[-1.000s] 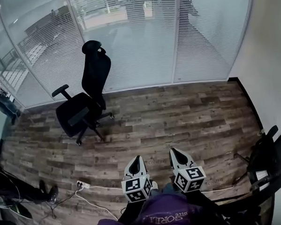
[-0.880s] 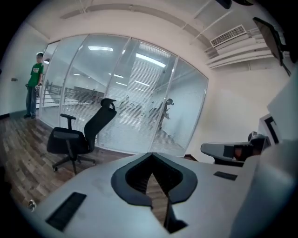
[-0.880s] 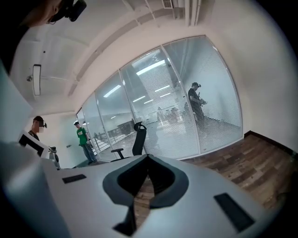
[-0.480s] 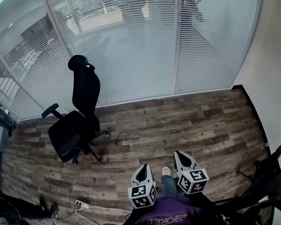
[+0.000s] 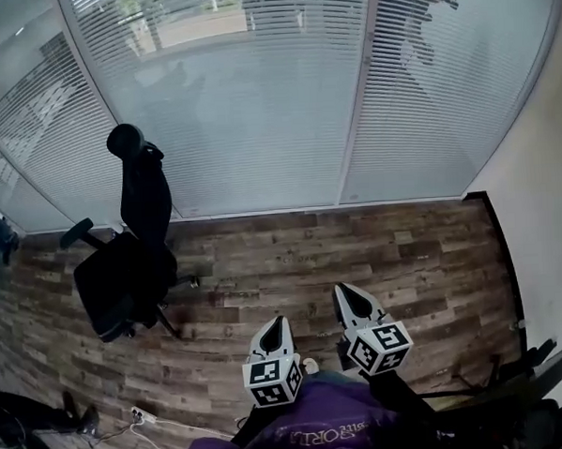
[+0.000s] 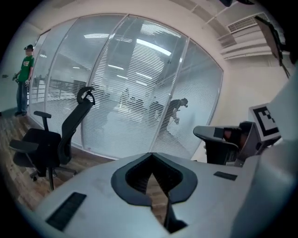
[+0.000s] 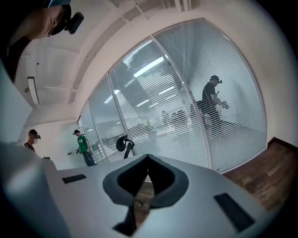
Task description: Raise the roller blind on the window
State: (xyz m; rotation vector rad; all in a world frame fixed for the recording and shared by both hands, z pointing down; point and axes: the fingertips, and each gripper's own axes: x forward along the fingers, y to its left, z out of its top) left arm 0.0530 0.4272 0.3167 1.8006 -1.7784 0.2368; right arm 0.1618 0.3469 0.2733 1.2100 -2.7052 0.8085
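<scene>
My L gripper (image 5: pixel 276 320) & R gripper (image 5: pixel 344 289) sit low centre, side by side, jaws together, nothing in them, pointing twd the glass wall w/ its slatted blind (image 5: pixel 247 108) down. Black office chair (image 5: pixel 123 265) stands left on the wood floor (image 5: pixel 414 259); white power strip (image 5: pixel 138 416) lies bottom left

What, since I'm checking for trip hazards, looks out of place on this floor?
A white power strip and its cable lie loose on the wood floor at the head view's lower left. Nothing else stands out.

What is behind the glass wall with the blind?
A person shows dimly behind the glass wall, through the blind. Its slats hide most of the room beyond.
</scene>
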